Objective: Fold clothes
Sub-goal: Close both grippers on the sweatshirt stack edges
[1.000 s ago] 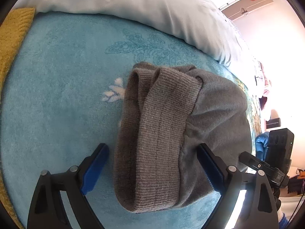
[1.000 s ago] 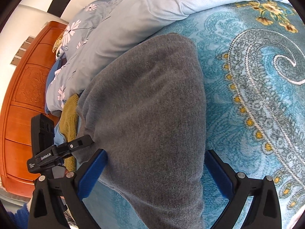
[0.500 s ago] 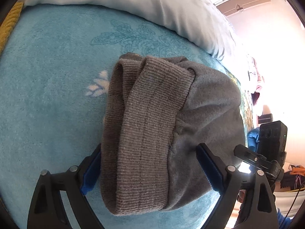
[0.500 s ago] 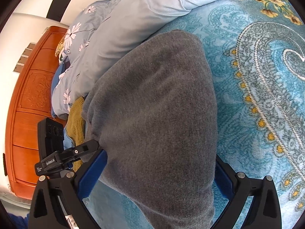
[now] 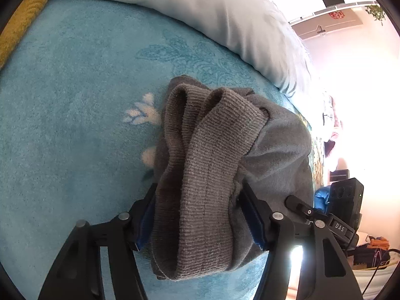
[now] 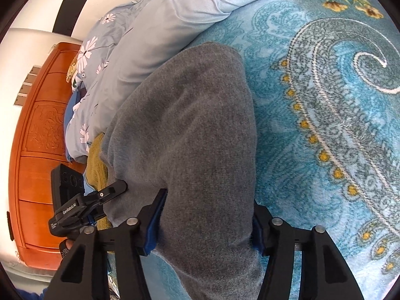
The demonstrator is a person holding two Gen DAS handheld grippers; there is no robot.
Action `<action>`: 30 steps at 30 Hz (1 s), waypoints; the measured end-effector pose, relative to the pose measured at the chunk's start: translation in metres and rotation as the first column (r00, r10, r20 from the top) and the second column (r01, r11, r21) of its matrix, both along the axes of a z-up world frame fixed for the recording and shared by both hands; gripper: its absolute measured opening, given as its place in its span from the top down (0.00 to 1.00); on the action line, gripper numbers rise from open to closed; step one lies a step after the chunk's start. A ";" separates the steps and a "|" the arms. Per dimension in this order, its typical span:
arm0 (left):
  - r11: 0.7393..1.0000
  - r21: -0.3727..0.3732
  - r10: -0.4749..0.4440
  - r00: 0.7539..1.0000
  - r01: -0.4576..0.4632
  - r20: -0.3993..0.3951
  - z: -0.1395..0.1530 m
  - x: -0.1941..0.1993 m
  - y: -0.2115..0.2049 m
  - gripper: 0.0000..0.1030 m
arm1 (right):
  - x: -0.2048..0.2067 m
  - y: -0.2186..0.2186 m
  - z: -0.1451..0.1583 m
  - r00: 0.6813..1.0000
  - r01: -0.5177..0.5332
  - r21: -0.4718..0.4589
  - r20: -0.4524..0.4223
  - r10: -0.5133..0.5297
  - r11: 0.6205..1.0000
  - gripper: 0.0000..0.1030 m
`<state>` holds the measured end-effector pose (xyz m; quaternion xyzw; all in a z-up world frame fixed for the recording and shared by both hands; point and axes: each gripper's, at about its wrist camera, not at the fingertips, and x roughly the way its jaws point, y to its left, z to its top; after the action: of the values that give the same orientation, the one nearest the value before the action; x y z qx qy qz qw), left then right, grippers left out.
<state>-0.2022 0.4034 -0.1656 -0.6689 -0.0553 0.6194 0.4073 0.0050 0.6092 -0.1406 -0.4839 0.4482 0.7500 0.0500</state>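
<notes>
Two grips on: my left tongs (image 5: 200,215) pinch the ribbed hem (image 5: 200,187) of the grey sweater (image 6: 190,130), my right tongs (image 6: 207,222) are closed on a thick bunch of its plain body. Sweater lies on the teal bed blanket (image 6: 325,150), just beside the pale blue duvet (image 6: 180,27). Risks: hem is doubled, so I may only hold the outer layers and the inner one slips out when lifted; right bite is bulky, could creep loose. Uneven lift skews the fold. Plush blanket may drag the knit; yellow knit (image 5: 22,32) is near enough to snag
</notes>
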 end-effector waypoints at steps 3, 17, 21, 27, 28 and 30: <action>1.000 -0.012 -0.008 1.000 0.007 -0.018 0.000 0.000 0.003 0.38 | 0.002 0.003 -0.003 1.000 0.021 -0.031 0.005 -0.021 0.999 0.43; 0.996 -0.075 -0.067 0.990 0.057 -0.128 0.011 0.012 0.009 0.48 | 0.000 0.000 0.005 1.000 -0.006 0.021 0.008 0.006 1.000 0.52; 0.997 -0.055 -0.057 0.988 0.050 -0.143 0.021 0.018 0.005 0.62 | 0.000 -0.001 0.012 1.000 -0.020 0.029 -0.009 0.021 0.999 0.60; 0.997 -0.062 -0.059 0.987 0.050 -0.152 0.026 0.019 0.006 0.67 | -0.003 -0.007 0.027 0.998 -0.054 0.055 -0.030 0.056 0.997 0.64; 0.996 -0.070 -0.061 0.988 0.052 -0.144 0.023 0.018 0.006 0.66 | -0.004 -0.006 0.026 0.998 -0.060 0.057 -0.022 0.061 0.997 0.64; 0.995 -0.085 -0.058 0.988 0.047 -0.142 0.016 0.015 0.007 0.58 | -0.006 -0.006 0.023 0.998 -0.068 0.058 -0.005 0.068 0.996 0.64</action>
<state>-0.1869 0.4104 -0.1499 -0.6396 0.0172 0.6569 0.3988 -0.0006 0.6035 -0.1180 -0.4947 0.4100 0.7654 0.0369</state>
